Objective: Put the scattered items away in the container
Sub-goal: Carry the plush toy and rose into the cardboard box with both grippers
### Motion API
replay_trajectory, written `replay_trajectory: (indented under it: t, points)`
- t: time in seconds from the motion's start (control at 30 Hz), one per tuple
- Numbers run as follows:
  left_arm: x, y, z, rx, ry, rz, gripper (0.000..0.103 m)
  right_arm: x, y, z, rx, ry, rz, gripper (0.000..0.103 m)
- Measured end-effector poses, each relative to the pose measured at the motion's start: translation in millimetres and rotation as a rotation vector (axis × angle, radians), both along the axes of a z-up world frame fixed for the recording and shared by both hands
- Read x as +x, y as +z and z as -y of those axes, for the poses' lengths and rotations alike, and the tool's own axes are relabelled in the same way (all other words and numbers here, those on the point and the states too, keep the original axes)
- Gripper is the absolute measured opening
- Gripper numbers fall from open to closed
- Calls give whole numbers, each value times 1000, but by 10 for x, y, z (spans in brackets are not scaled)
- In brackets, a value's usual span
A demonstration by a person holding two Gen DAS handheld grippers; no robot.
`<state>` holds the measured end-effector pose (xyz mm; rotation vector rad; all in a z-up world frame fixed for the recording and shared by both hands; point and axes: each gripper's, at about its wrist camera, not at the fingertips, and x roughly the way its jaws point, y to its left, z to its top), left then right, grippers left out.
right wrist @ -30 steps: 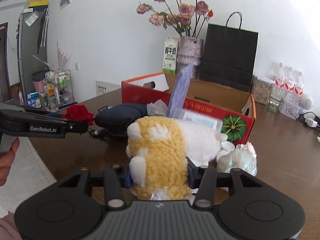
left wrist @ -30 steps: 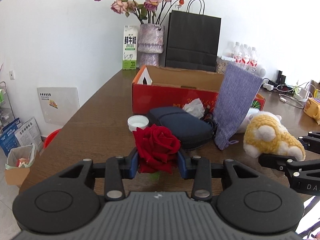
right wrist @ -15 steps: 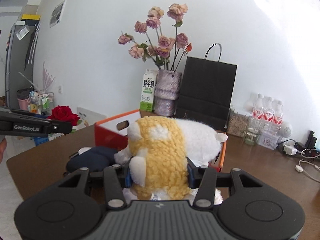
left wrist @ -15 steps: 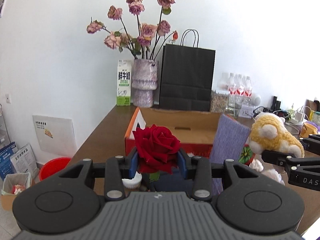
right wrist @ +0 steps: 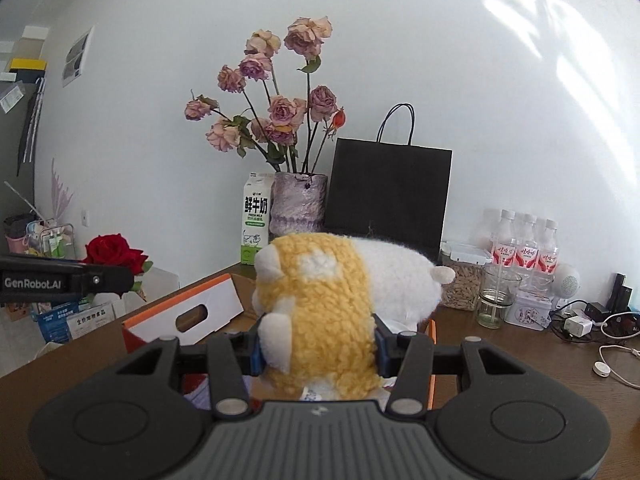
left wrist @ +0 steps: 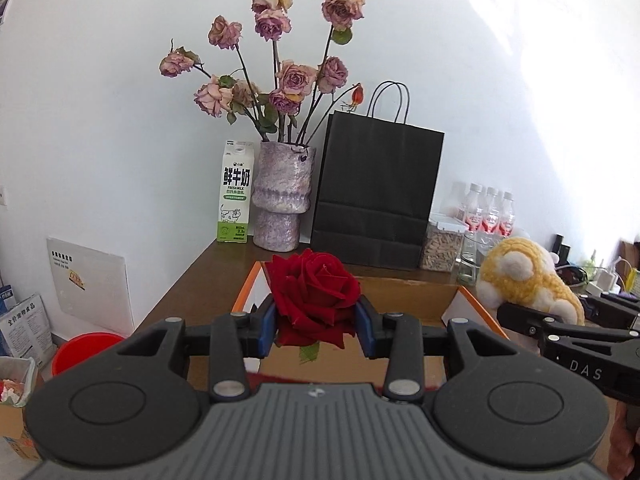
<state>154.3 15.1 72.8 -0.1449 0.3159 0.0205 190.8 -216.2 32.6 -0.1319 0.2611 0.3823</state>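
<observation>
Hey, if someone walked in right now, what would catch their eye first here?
Probably the red rose pinched in the left claw and the yellow-and-white plush toy gripped in the right claw, both held over the orange cardboard box. Behind them, dried pink roses stand in a vase against the wall.

The inside of the cardboard box (left wrist: 404, 294) is mostly hidden behind the rose (left wrist: 314, 294) in the left view and the plush toy (right wrist: 320, 312) in the right (only flaps and rim show). The rose's stem is covered below its bloom, and the small print on the milk carton (left wrist: 236, 196) is too fine to read.
</observation>
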Motion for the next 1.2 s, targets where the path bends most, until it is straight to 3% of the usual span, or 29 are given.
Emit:
replay_trajectory:
  t: [0.3, 0.43, 0.67, 1.03, 1.1, 1.13, 1.17, 1.2]
  points:
    - [786, -82, 16, -53, 48, -14, 40, 659, -131, -92, 95, 6, -47, 47]
    - [1047, -260, 15, -46, 61, -60, 40, 837, -243, -101, 106, 10, -71, 47]
    - [1083, -472, 71, -17, 23, -133, 40, 868, -394, -114, 89, 5, -113, 47]
    - [1062, -508, 88, -10, 27, -149, 42, 853, -445, -110, 98, 13, -132, 48]
    - [1059, -509, 102, 2, 35, -149, 51, 841, -441, -108, 103, 23, -130, 49]
    - [1062, -510, 109, 7, 41, -154, 68, 841, -432, -109, 108, 29, -129, 52]
    - [1065, -510, 115, 13, 51, -157, 94, 832, -431, -105, 111, 27, -123, 64]
    - [1061, -505, 120, 20, 60, -150, 101, 821, -424, -104, 112, 23, -115, 74]
